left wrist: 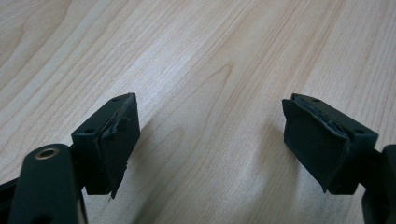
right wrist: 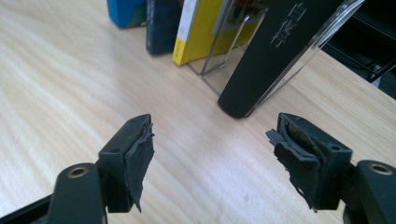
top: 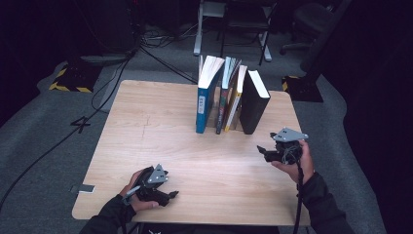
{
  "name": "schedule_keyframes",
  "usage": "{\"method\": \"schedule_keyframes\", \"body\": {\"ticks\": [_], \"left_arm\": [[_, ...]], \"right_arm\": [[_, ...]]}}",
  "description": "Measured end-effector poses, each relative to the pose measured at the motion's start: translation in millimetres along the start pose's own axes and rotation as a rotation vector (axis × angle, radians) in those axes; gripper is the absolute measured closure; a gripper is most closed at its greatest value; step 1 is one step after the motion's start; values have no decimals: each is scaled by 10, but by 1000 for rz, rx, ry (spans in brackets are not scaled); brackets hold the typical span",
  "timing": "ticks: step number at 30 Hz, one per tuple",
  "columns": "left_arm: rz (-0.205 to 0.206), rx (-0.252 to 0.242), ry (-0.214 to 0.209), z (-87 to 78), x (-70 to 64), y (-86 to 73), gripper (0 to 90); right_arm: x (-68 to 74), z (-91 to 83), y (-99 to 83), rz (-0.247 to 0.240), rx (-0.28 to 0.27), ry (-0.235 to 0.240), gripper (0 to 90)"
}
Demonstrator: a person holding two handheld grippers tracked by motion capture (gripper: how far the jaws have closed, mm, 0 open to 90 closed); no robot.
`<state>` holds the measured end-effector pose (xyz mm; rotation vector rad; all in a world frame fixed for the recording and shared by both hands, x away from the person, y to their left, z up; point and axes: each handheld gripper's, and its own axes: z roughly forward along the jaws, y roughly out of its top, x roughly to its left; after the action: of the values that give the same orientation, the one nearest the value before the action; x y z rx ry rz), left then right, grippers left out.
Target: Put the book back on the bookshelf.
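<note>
Several books stand upright in a row at the back middle of the wooden table [top: 156, 126]: a blue book [top: 204, 100], a dark thin one [top: 223, 97], a yellow-spined one [top: 235, 100] and a black book [top: 254, 102] leaning at the right end. My left gripper [top: 171, 195] rests near the front edge, open, nothing between its pads [left wrist: 116, 140]. My right gripper [top: 263, 151] hovers at the right, in front of the black book [right wrist: 275, 51], open and empty. The yellow book [right wrist: 201, 28] and a wire book stand [right wrist: 219, 60] lie ahead of it.
Bare tabletop [left wrist: 210, 70] lies between the two grippers and left of the books. Beyond the table are cables on grey carpet [top: 73, 126], a desk frame [top: 229, 29] and an office chair [top: 311, 24] in the dark background.
</note>
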<state>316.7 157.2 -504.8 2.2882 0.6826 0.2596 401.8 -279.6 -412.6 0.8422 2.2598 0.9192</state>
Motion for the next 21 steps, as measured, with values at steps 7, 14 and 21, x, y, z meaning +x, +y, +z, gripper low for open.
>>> {"method": "schedule_keyframes", "body": {"ticks": [7, 14, 21], "left_arm": [[-1, 0, -1, 0, 0, 0, 188], [-1, 0, 0, 0, 0, 0, 188], [-1, 0, 0, 0, 0, 0, 187]], "right_arm": [[70, -102, -164, -61, 8, 9, 280], [125, -162, -320, -96, 22, 23, 278], [151, -205, -500, -105, 44, 38, 273]]}}
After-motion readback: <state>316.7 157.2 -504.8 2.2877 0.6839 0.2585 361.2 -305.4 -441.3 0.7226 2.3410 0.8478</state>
